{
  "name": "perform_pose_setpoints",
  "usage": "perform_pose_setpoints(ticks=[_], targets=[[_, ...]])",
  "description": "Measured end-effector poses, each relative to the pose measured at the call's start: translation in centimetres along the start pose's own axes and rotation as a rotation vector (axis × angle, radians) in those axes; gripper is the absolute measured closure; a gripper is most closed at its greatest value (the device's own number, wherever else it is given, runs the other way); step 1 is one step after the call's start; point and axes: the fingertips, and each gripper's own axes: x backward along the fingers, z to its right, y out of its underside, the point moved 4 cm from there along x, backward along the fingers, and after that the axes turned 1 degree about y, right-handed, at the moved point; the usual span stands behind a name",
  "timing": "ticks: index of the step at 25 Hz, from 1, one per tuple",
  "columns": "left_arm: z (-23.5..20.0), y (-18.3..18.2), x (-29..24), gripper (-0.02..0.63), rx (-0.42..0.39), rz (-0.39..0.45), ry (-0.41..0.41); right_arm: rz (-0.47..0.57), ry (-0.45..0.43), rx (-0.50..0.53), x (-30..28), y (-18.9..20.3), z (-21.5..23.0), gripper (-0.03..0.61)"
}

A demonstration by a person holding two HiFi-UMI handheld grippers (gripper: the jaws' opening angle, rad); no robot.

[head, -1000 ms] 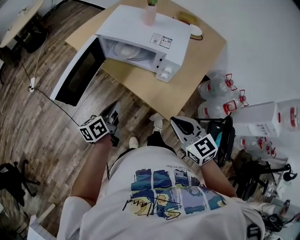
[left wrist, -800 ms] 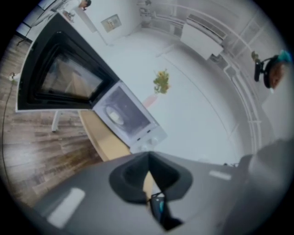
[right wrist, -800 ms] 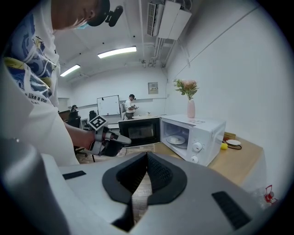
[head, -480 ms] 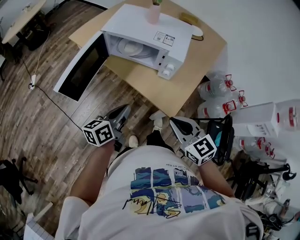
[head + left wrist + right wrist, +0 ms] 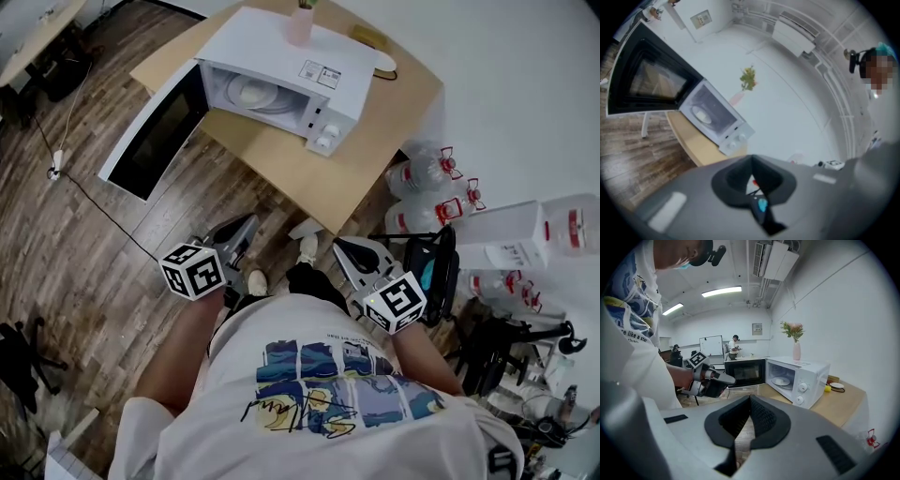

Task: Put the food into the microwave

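Note:
The white microwave (image 5: 300,75) stands on a wooden table (image 5: 366,159), its door (image 5: 155,136) swung open to the left. A white plate (image 5: 253,91) lies inside it; the same plate (image 5: 780,380) shows in the right gripper view and as the plate (image 5: 701,114) in the left gripper view. My left gripper (image 5: 236,231) is held over the floor, short of the table, shut and empty. My right gripper (image 5: 354,253) is beside it near the table's corner, jaws together with nothing between them. The left gripper (image 5: 717,378) also shows in the right gripper view.
A pink vase (image 5: 300,25) with flowers stands on the microwave. A small dish (image 5: 389,64) and a yellow item (image 5: 827,388) lie on the table behind it. Water jugs (image 5: 422,173) and a black chair (image 5: 436,272) crowd the right. A cable (image 5: 94,202) crosses the wooden floor.
My left gripper has lifted a little and swung toward the right, rolling slightly. The right gripper has drifted a bit left. Both stay shut.

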Motion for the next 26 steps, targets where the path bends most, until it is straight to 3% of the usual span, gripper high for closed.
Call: perform_pose_setpoints(ticks=[10,17,26], targets=[[2.3,1.2,-1.0,0.606,-0.034,0.001,-0.030,0.024,-0.018,0.027,1.9,0.6,1.4,0.572],[6.9,2.5,-2.9,0.606,-0.069,-0.001,-0.049,0.025,-0.038,0.016,5.2,1.1,4.6,0.573],[9.5,5.6,-1.6,0.605,-0.115,-0.009,-0.155,-0.005,-0.152,0.026,4.6,5.3,5.3,0.574]])
